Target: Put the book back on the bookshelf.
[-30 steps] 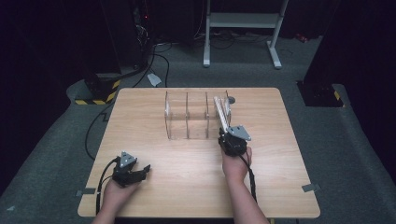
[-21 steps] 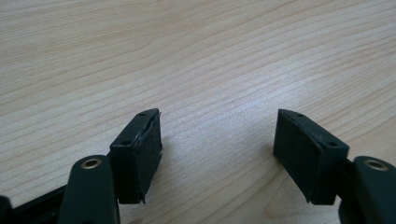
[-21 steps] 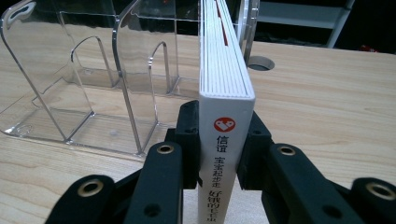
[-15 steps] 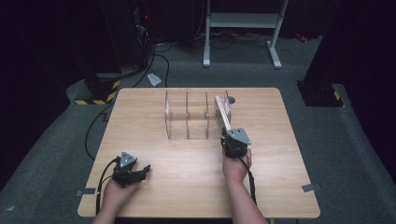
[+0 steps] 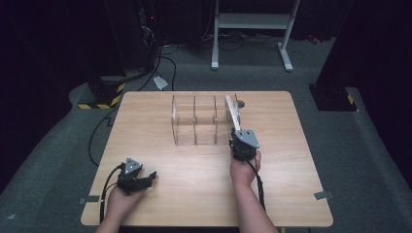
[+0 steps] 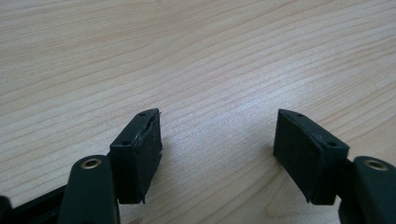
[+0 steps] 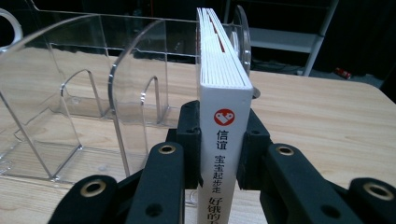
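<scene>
Wooden desk point(image 5: 204, 179) | we clamp the book point(image 7: 223, 93) by its spine in our right tool point(image 7: 219, 149), closing just now | book stands in the clear organizer's point(image 5: 201, 121) right-end slot, long axis pointing away from us | left tool point(image 6: 217, 154) open, idle, well nearer us.

I see a wooden table point(image 5: 160, 109) on grey carpet point(image 5: 48, 160), and a white stand point(image 5: 252, 22) behind (dark background).
</scene>
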A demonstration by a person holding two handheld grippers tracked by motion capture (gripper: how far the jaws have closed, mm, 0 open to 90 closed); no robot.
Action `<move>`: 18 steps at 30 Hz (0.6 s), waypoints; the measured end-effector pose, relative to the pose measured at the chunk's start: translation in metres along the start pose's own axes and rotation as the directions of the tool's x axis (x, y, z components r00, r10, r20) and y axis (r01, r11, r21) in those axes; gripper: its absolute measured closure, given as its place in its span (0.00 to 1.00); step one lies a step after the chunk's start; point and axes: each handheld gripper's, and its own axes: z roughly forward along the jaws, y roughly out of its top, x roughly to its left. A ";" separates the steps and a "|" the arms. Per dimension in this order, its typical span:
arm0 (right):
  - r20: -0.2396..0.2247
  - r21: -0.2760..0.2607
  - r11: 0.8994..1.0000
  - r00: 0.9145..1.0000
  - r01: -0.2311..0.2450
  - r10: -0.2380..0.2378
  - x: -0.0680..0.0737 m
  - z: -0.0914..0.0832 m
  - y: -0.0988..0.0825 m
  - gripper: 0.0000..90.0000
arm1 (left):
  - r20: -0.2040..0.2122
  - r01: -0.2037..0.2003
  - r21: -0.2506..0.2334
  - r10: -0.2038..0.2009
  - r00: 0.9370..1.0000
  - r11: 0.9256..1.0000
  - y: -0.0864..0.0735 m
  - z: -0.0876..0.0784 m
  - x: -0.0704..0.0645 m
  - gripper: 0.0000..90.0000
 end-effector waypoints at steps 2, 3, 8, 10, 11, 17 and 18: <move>0.006 0.006 1.000 1.000 -0.009 0.009 -0.002 0.001 -0.001 0.84 | 0.000 0.000 0.000 0.000 1.000 1.000 0.000 0.000 0.000 0.36; 0.005 0.006 1.000 1.000 -0.015 0.015 -0.002 0.001 -0.002 0.84 | 0.000 0.000 0.000 0.000 1.000 1.000 0.000 0.000 0.000 0.36; 0.016 0.003 1.000 1.000 -0.014 0.014 0.001 0.001 -0.003 0.84 | 0.000 0.001 0.000 -0.001 1.000 1.000 0.000 0.000 0.000 0.36; 0.021 -0.001 1.000 1.000 -0.015 0.015 0.001 0.002 -0.004 0.84 | 0.000 0.000 -0.001 0.000 1.000 1.000 0.000 0.000 0.000 0.36; 0.023 0.001 1.000 1.000 -0.019 0.019 0.001 0.002 -0.004 0.84 | 0.000 0.000 0.000 0.000 1.000 1.000 0.000 0.000 0.000 0.36; 0.028 0.008 0.999 0.999 -0.033 0.033 0.003 0.001 -0.008 0.83 | 0.000 0.000 -0.002 0.000 1.000 1.000 0.000 0.000 0.000 0.36; 0.031 0.009 0.999 0.999 -0.039 0.038 0.003 0.001 -0.010 0.82 | 0.001 0.002 -0.002 -0.002 1.000 1.000 0.000 0.000 0.000 0.36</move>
